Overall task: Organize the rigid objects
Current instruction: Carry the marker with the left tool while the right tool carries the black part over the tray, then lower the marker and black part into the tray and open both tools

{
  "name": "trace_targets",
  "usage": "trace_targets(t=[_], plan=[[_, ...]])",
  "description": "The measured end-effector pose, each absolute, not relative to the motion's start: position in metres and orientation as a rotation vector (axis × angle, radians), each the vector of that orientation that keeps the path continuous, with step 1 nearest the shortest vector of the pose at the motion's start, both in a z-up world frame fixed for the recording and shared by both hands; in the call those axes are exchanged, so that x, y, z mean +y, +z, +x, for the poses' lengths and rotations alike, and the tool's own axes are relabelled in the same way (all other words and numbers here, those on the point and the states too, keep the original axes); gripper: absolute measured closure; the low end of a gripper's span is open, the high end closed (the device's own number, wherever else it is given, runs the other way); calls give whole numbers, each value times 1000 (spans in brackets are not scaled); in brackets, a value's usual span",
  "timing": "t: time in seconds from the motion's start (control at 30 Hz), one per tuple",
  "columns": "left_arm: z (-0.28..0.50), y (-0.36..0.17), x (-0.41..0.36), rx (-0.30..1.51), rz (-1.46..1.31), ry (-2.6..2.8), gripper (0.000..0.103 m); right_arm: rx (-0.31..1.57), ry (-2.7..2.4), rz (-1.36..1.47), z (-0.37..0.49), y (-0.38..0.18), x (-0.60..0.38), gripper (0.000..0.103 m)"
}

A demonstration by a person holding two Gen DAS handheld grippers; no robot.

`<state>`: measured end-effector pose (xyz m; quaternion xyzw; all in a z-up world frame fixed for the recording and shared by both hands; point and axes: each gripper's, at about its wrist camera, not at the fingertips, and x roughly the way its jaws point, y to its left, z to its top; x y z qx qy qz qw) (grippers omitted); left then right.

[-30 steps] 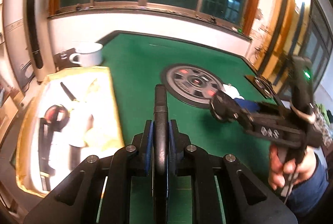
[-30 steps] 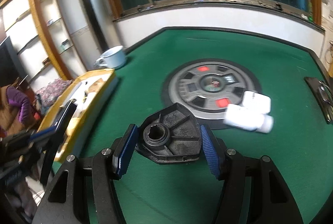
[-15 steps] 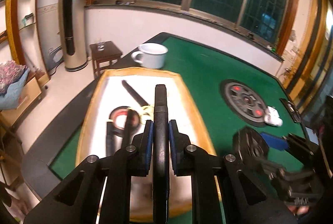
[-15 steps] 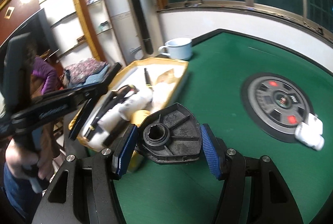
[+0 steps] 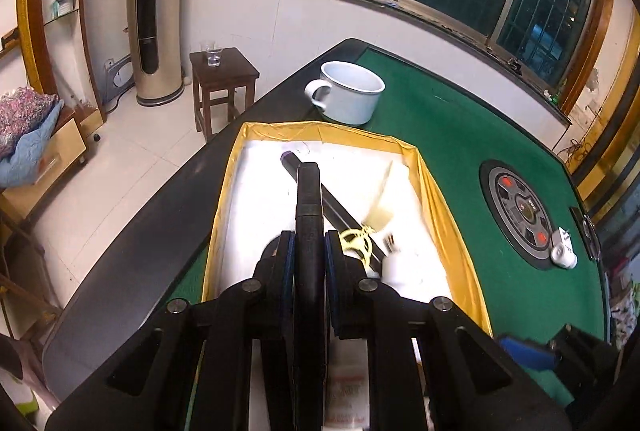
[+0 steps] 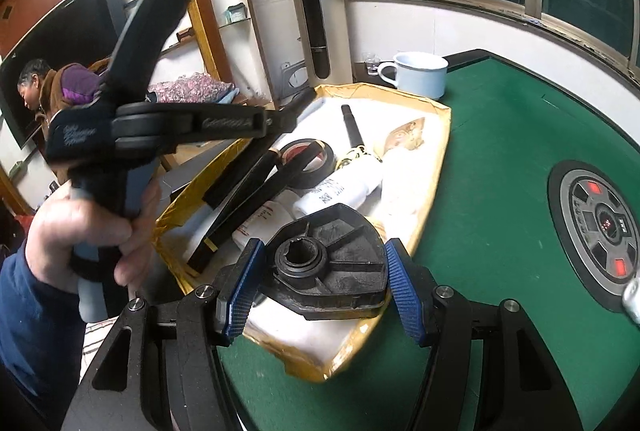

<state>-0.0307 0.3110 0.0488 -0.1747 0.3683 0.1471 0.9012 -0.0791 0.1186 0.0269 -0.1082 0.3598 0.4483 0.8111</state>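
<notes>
Left gripper (image 5: 308, 255): clamped on a flat black bar (image 5: 308, 191), above the tray (image 5: 436, 191).
Right gripper (image 6: 324, 287): grasping black finned hub (image 6: 332, 263) at tray's near edge.
Done: tape roll (image 6: 308, 163), bottles inside.
Left: 2 held parts, white adapter (image 5: 562, 251) far right.

A yellow-rimmed shallow cardboard tray (image 5: 430, 187) sits at the near left edge of a green felt table (image 5: 460, 135). Behind it stands a white enamel mug (image 5: 348, 93); a round grey dial panel (image 5: 522, 211) lies to its right.
</notes>
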Motion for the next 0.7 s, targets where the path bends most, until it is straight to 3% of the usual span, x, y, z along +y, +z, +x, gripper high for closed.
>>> trace_targets(t=[0.7], plan=[[10,30,332,868,-372,317,90,727,946,-377,-101,18,157,46]])
